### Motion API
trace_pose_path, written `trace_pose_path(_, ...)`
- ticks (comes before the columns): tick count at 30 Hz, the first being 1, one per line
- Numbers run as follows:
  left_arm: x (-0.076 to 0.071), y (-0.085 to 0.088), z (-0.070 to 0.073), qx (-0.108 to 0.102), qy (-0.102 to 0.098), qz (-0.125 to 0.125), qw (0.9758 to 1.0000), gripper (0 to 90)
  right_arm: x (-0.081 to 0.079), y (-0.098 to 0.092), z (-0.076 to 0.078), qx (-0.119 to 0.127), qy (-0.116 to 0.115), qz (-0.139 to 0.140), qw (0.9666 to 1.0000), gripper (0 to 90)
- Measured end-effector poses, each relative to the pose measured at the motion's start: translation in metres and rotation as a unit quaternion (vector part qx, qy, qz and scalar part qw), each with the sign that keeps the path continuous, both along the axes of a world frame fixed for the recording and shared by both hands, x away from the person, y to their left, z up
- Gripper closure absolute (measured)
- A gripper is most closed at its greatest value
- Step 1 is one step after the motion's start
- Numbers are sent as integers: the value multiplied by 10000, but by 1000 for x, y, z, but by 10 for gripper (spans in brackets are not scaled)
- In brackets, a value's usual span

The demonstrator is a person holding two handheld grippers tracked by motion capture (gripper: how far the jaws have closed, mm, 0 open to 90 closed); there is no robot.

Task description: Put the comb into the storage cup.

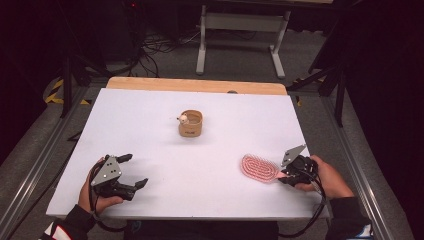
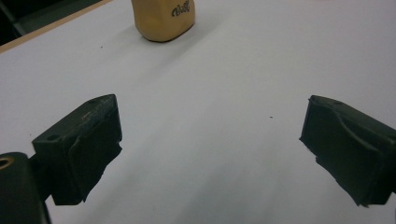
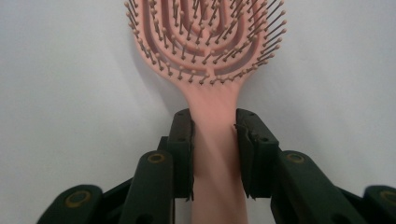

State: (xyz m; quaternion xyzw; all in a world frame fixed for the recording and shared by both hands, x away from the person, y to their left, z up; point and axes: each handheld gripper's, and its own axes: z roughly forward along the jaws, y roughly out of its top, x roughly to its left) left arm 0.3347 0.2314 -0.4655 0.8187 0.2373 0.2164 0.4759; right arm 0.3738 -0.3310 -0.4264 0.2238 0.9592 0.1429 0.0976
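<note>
1. At the lower right of the high view, the right gripper [image 1: 286, 176] clamps the handle of a pink hairbrush [image 1: 259, 168], whose oval head lies bristles-up on the white table [image 1: 150, 135], pointing toward the frame's centre.

2. In the right gripper view, the two black jaws press against either side of the brush's handle at mid-frame; the pads [image 3: 183, 154] sit flush on the pink plastic, and the bristled head fans out across the top of the frame.

3. The person's right hand [image 1: 327, 177] wraps the gripper body from the lower right edge of the high view, a cable trailing toward the bottom.

4. At the lower left of the high view, the left gripper [image 1: 134, 171] rests low over the table in the left hand [image 1: 92, 192], its jaws spread wide with nothing between them.

5. The left gripper view shows those jaws standing far apart at the frame's left and right sides, bare white tabletop between them.

6. A small tan container [image 1: 191, 123] stands near the table's centre, in the upper middle of the high view, well apart from both grippers; a small pale object [image 1: 183, 119] sits at its left rim. The same container appears at the top of the left gripper view.
</note>
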Motion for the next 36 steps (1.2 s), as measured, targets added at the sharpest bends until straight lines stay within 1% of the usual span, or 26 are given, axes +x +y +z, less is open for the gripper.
trace_pose_path(1,0,0,0,-4,0,-7,10000,61,1,-1,0,32,45,-6,10000,686)
trace_pose_path(5,1,0,0,11,14,-21,10000,61,2,0,0,10,72,60,10000,683)
trace_pose_path(6,1,-1,-1,23,37,-31,10000,61,4,1,0,-7,80,116,9999,643)
trace_pose_path(7,1,-1,-1,37,44,-41,10000,61,5,1,0,-26,51,114,9999,625)
trace_pose_path(9,1,-2,-1,53,48,-54,10000,61,7,1,0,0,93,103,9999,639)
trace_pose_path(10,1,-2,-1,75,51,-59,9999,61,8,1,0,43,168,184,9997,677)
trace_pose_path(11,1,-2,-1,77,50,-65,9999,61,10,0,-1,121,257,275,9992,686)
trace_pose_path(14,2,-2,-2,67,78,-73,9999,61,11,0,-1,116,251,345,9990,692)
trace_pose_path(15,2,-2,-2,72,90,-75,9999,61,11,2,0,69,225,430,9988,697)
trace_pose_path(17,2,-3,-2,84,101,-80,9999,61,10,2,0,47,193,462,9987,697)
trace_pose_path(19,1,-2,-2,93,94,-97,9999,61,9,2,-1,99,109,503,9986,698)
trace_pose_path(21,1,-2,-2,87,107,-94,9999,63,7,0,-2,230,7,480,9986,699)
trace_pose_path(22,1,-2,-2,80,106,-89,9999,63,6,-1,-3,369,-119,459,9982,699)
trace_pose_path(23,2,-2,-3,93,103,-94,9999,63,5,-1,-3,466,-157,439,9978,699)
trace_pose_path(24,2,-3,-3,94,110,-79,9999,63,3,3,-6,662,-197,426,9967,699)
trace_pose_path(25,2,-3,-3,95,110,-82,9999,63,2,5,-7,689,-302,452,9961,698)
trace_pose_path(27,2,-3,-3,106,106,-73,9999,64,0,9,-8,752,-441,434,9952,698)
trace_pose_path(29,2,-2,-3,101,99,-71,9999,64,-1,12,-9,881,-593,305,9939,698)
trace_pose_path(30,2,-2,-3,101,99,-71,9999,64,-1,12,-9,881,-593,305,9939,698)
trace_pose_path(31,2,-2,-3,101,103,-78,9999,64,-2,15,-9,1024,-786,241,9913,699)
trace_pose_path(32,2,-2,-3,101,103,-78,9999,64,-2,15,-9,1024,-786,241,9913,699)
trace_pose_path(33,2,-2,-3,102,105,-81,9999,64,-4,18,-7,1228,-956,153,9877,698)
trace_pose_path(34,2,-2,-3,102,105,-81,9999,64,-4,18,-7,1228,-956,153,9877,698)
trace_pose_path(35,2,-3,-3,97,110,-82,9999,64,-5,22,-2,1328,-1184,-15,9840,698)
trace_pose_path(36,2,-3,-3,97,110,-82,9999,64,-5,22,-2,1328,-1184,-15,9840,698)
